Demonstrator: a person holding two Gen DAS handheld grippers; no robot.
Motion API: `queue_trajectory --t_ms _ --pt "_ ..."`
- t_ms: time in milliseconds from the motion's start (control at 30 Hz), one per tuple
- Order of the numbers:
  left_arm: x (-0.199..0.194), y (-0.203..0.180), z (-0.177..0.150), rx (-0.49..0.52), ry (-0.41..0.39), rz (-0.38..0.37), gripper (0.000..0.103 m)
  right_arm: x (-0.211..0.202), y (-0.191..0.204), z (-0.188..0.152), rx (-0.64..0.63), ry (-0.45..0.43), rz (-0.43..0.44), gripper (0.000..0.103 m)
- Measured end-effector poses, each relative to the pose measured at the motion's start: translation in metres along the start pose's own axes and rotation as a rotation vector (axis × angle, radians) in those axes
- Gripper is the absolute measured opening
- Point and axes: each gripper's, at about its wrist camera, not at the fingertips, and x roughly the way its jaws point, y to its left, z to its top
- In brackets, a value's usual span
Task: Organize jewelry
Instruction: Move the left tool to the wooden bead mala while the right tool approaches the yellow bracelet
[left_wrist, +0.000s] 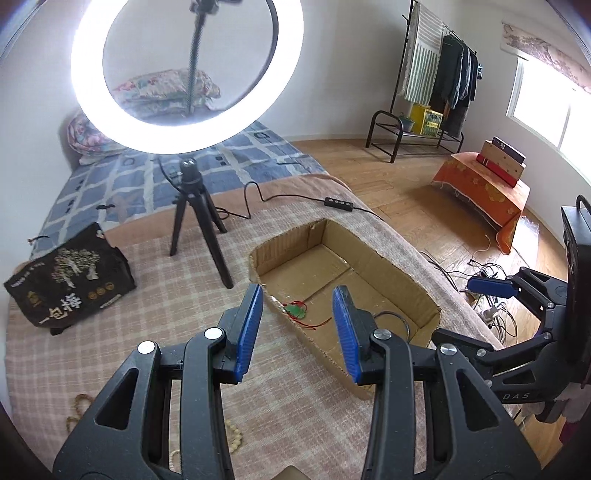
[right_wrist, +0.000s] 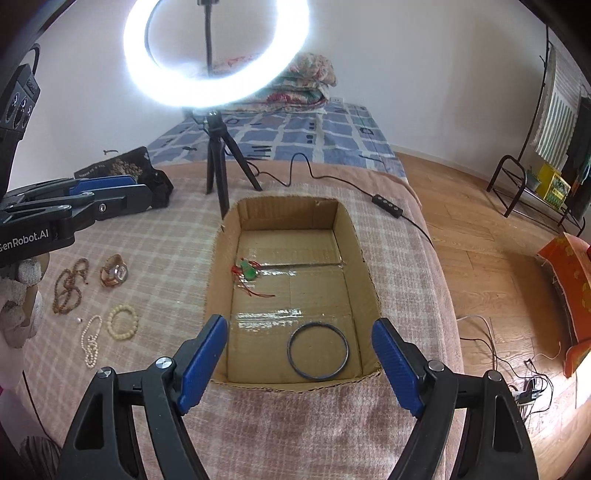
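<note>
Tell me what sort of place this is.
Most likely a bedroom at home: a bed with folded quilts, a clothes rack by the window, and a wooden floor.

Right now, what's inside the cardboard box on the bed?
Inside the cardboard box lie a green pendant on red cord and a dark bangle. Its near inner wall is hidden from both views, so anything tucked against it can't be seen.

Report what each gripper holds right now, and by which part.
Nothing is held. The left gripper and right gripper both stand open and empty above the cardboard box.
</note>
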Motion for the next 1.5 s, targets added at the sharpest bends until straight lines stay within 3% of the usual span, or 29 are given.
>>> queue_trajectory --t_ms 300,400,600,867,1067,1500 --pt "-0.074 0.028 -0.008 -0.013 -0.068 0.079 0.04 -0.047 0.026 0.005 -0.018 -0.075 -0.004 0.09" --pt "-0.097 0.043 -0.015 -0.025 -0.092 0.112 0.06 -0.06 0.034 0.004 -0.017 -0.102 0.002 0.095" --pt "-0.142 0.077 -0.039 -0.069 -0.115 0.211 0.078 -0.08 0.055 0.001 -0.042 -0.127 0.021 0.1" --pt "-0.184 0.131 -0.088 -0.105 -0.091 0.347 0.079 -0.088 0.083 -0.004 -0.102 -0.132 0.043 0.103" --pt "-0.191 0.17 -0.123 -0.147 -0.046 0.408 0.079 -0.073 0.101 -0.005 -0.131 -0.107 0.065 0.103" --pt "-0.145 0.226 -0.178 -0.293 0.101 0.372 0.079 -0.011 0.147 -0.006 -0.187 -0.008 0.124 0.103"
